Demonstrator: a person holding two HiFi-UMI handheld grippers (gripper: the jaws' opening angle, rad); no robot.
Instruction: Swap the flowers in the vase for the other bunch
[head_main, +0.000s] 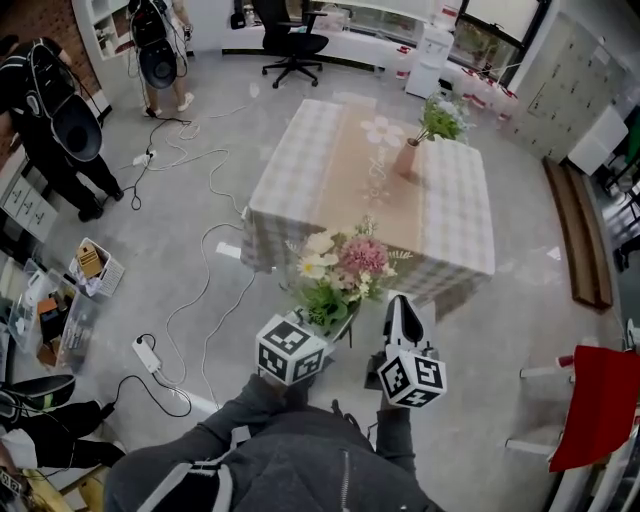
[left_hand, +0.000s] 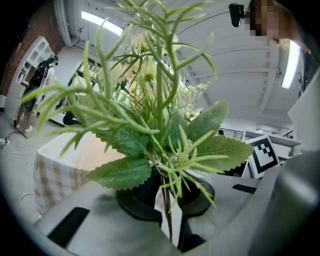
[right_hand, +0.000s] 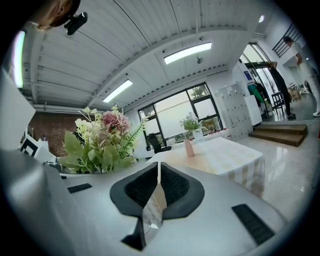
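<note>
The left gripper (left_hand: 168, 202) has its jaws nearly together, clamped on the thin stems of a bunch of artificial flowers (head_main: 340, 268). The stems run down through the narrow gap between the black pads. The bunch stands upright above the jaws, with a pink bloom, white blooms, broad toothed leaves and fine green sprigs. In the head view it sits near the person, just left of the right gripper (head_main: 400, 300).

The right gripper's jaws are pressed fully together with nothing between them, and it points toward the table (head_main: 290, 180). The two grippers are side by side at about the same height, close in front of the person's grey jacket (head_main: 290, 460).

The table stands farther off on the grey floor, under a checked cloth with a beige runner (head_main: 355, 165) down its middle. A slim pink vase (head_main: 406, 158) stands upright on the far right part of the runner and holds the other bunch (head_main: 441, 118) of green and pale flowers.

Far beyond the table is a black office chair (head_main: 292, 42). At the far left stand two people (head_main: 62, 120), and cables (head_main: 190, 160) trail across the floor there. A red chair (head_main: 598, 405) is at the near right.
</note>
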